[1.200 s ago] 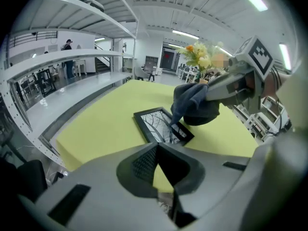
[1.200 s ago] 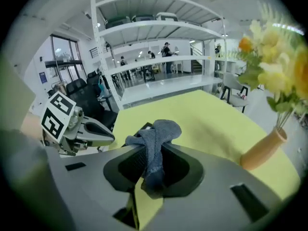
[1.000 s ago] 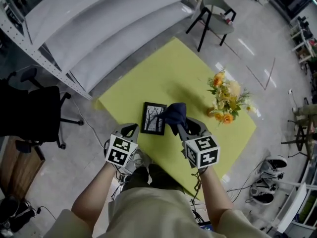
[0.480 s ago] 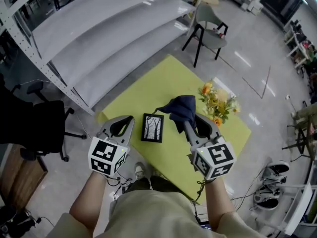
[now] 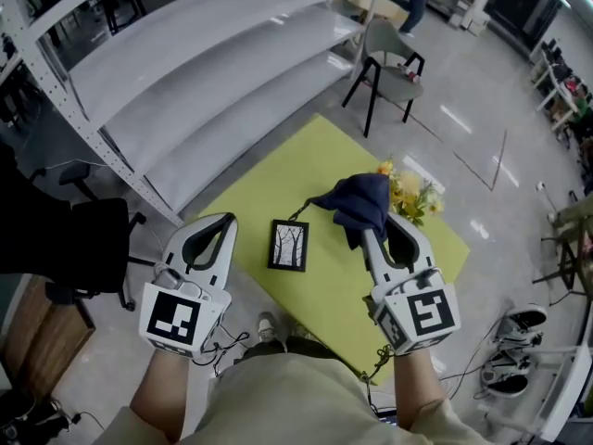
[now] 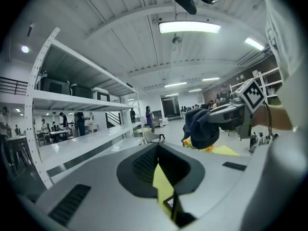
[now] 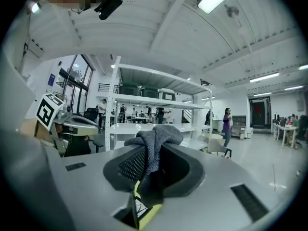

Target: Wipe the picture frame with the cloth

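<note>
— Left gripper (image 5: 223,221)?
— Jaws pressed together, nothing between them. The picture frame (image 5: 289,245) lies flat on the yellow table (image 5: 306,156) beside it.
— Right gripper (image 5: 372,228)?
— Pinching the dark cloth (image 5: 357,202), with flowers (image 5: 413,198) beyond.

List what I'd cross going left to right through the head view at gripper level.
Black office chair → left gripper → picture frame → cloth, held in the right gripper → shoes on the floor.

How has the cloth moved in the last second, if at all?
Yes. The cloth, shut in the right gripper, has pulled away from the frame's right edge, toward the flowers.
</note>
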The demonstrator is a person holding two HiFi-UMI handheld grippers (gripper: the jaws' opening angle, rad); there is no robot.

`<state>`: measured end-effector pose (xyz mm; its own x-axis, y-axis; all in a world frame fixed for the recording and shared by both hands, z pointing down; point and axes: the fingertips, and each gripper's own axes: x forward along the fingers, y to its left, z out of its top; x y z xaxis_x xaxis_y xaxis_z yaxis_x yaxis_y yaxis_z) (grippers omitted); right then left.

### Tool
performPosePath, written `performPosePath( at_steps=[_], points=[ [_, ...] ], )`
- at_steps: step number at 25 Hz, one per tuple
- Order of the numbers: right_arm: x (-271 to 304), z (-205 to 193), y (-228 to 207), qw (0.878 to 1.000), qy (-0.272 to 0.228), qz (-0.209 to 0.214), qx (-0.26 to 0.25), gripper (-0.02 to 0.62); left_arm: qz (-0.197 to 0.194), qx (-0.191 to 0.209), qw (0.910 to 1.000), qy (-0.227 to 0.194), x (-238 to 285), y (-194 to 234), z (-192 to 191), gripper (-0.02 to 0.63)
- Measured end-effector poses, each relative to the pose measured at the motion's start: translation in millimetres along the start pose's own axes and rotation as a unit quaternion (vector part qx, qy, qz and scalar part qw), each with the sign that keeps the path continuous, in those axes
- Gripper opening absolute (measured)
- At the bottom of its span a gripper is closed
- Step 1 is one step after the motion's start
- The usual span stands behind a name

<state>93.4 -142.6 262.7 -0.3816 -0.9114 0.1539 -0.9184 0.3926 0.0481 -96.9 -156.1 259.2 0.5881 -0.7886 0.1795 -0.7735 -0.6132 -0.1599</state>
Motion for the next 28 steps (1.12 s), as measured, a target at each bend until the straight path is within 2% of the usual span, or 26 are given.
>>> performPosePath(
  at_steps=[8, 15, 21, 28],
  points=[
    [-28.5, 14.0, 13.8, 0.999, -0.031, 0.012, 0.004, 0.092, 0.010, 0.004, 0.9999, -0.009, -20.0, -16.6, 10.0, 0.008],
    [-34.0, -13.8, 19.9, 0.999, 0.000, 0.026, 0.032, 0.091, 0.007, -0.001, 1.0000, 0.006, -24.2, -27.3, -8.2, 0.008],
    [-33.7, -17.1, 20.6, 0.998, 0.003, 0.035, 0.043, 0.091, 0.008, -0.007, 0.9999, 0.007, -24.9, -33.9, -8.9, 0.008],
    [-32.9, -13.5, 21.6, 1.000, 0.015, 0.024, 0.005, 0.091, 0.004, -0.003, 0.9999, 0.012, -26.0, -37.8, -11.4, 0.008]
  ],
)
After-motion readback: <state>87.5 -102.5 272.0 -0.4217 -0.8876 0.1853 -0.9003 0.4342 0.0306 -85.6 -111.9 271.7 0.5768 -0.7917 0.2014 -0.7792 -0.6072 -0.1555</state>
